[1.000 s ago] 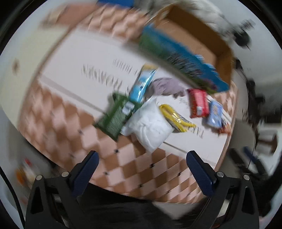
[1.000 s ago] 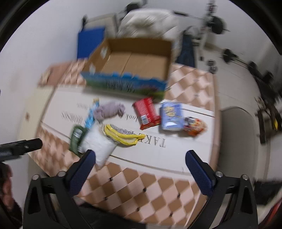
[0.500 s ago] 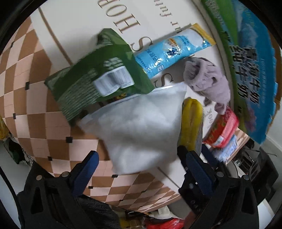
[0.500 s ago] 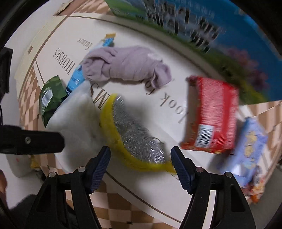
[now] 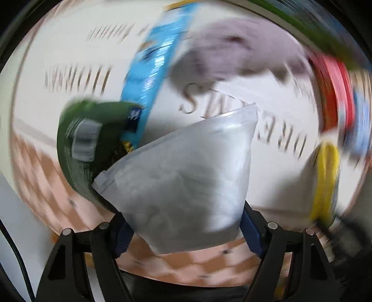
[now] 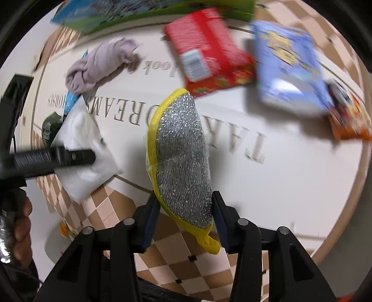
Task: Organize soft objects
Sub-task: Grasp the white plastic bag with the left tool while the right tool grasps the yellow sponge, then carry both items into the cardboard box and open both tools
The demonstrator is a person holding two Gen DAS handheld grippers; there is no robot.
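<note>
My left gripper [image 5: 186,234] is shut on a clear zip bag of white stuffing [image 5: 186,176], lifted a little off the cream mat; the bag also shows in the right wrist view [image 6: 83,148]. My right gripper [image 6: 184,220] is shut on a yellow-edged silver scouring pad [image 6: 183,158], seen at the right edge of the left wrist view [image 5: 325,181]. A lilac cloth [image 6: 100,65] lies bunched on the mat behind. A green pouch [image 5: 86,148] and a blue packet [image 5: 153,60] lie beside the bag.
A red snack pack [image 6: 209,51], a pale blue pack [image 6: 290,65] and an orange pack [image 6: 348,116] lie at the right of the mat [image 6: 290,162]. A cardboard box with a blue-green printed side [image 6: 139,14] stands behind. Checkered floor [image 6: 186,267] lies in front.
Both grippers closed in on their objects: the left shut on the white bag, the right shut on the scouring pad. Both views are now closer and blurred by motion.
</note>
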